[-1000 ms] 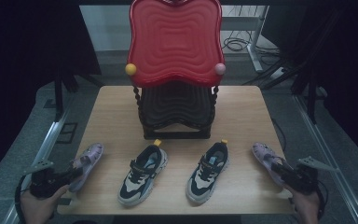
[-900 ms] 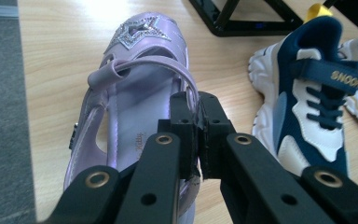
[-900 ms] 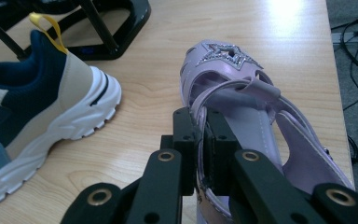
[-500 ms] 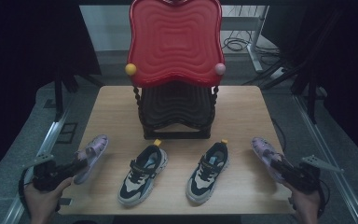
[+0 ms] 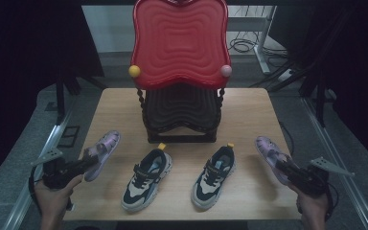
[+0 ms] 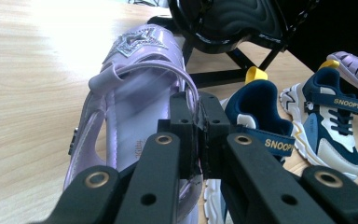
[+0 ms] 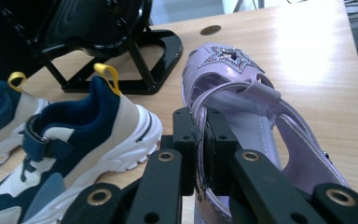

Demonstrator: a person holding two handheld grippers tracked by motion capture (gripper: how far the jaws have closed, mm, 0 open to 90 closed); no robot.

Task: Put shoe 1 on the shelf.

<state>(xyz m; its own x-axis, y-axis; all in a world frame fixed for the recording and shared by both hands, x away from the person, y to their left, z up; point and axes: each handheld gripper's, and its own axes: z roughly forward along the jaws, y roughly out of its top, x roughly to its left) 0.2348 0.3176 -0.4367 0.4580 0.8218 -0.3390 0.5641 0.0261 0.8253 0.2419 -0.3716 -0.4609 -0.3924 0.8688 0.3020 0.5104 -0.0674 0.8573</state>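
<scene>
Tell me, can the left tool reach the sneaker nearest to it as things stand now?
Probably not yet. The left tool is shut on the left purple sandal, so its jaws are occupied. The near sneaker lies just beside it on the table with nothing between; after putting the sandal down, it should reach.

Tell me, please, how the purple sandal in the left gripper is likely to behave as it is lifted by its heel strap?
The purple sandal looks glossy and thin-strapped, so it probably sags toe-down. Its open build suggests it is light. The left gripper pinches only the strap, so it may swing.
</scene>
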